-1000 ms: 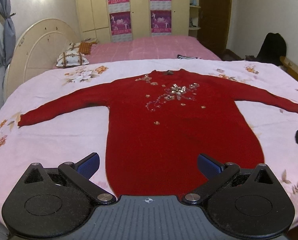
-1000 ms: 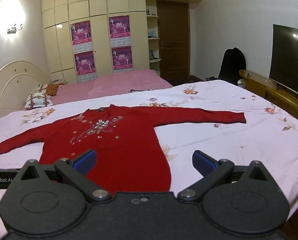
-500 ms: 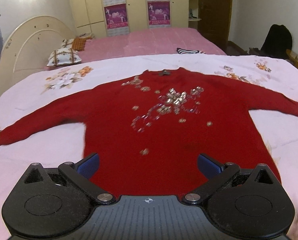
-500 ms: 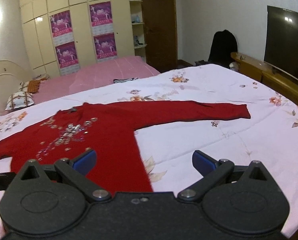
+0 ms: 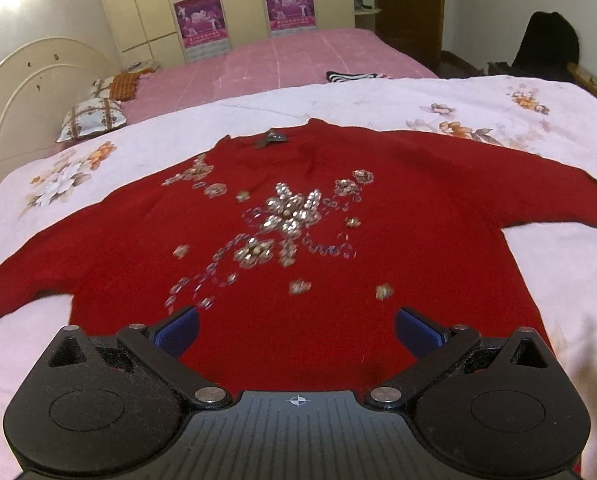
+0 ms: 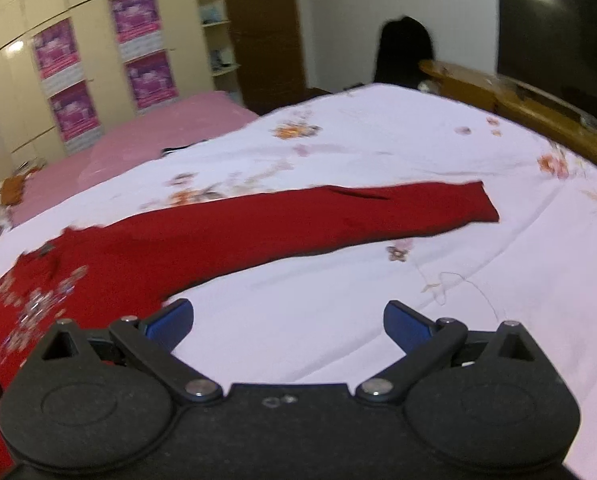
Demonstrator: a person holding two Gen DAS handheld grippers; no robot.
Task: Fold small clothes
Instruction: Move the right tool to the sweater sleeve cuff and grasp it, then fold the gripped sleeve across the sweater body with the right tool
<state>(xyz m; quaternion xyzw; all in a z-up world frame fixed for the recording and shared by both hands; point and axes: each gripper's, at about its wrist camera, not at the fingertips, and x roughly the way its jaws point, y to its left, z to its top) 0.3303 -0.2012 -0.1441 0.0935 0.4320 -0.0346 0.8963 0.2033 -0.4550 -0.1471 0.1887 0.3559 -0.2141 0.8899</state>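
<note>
Your left tool [image 5: 296,330] has its blue pads spread wide with nothing between them, sitting low over the body of the red sweater [image 5: 298,240]. The sweater lies flat, front up, on the white floral bedspread [image 5: 498,112], with its sequin flower patch [image 5: 290,220] straight ahead of the tool and the collar further out beyond that. The sleeves run off to either side of the tool.

Your right tool [image 6: 288,324] is also wide open and holding nothing. Bare bedspread [image 6: 338,312] is directly under it, and the sweater's body [image 6: 98,280] sits off to its left. The sleeve [image 6: 338,216] stretches across in front of the tool, cuff ending ahead and to the right, lying flat on the spread.

Room-wise: beyond the floral spread you've got a pink bed [image 5: 278,56] with a checked pillow [image 5: 92,118] by a cream headboard [image 5: 30,92], cream wardrobes with purple posters [image 5: 198,16], a dark door [image 6: 266,28], something black [image 6: 404,52] beside a wooden unit, and a TV [image 6: 558,36] on the far right. The right view is a bit blurry.
</note>
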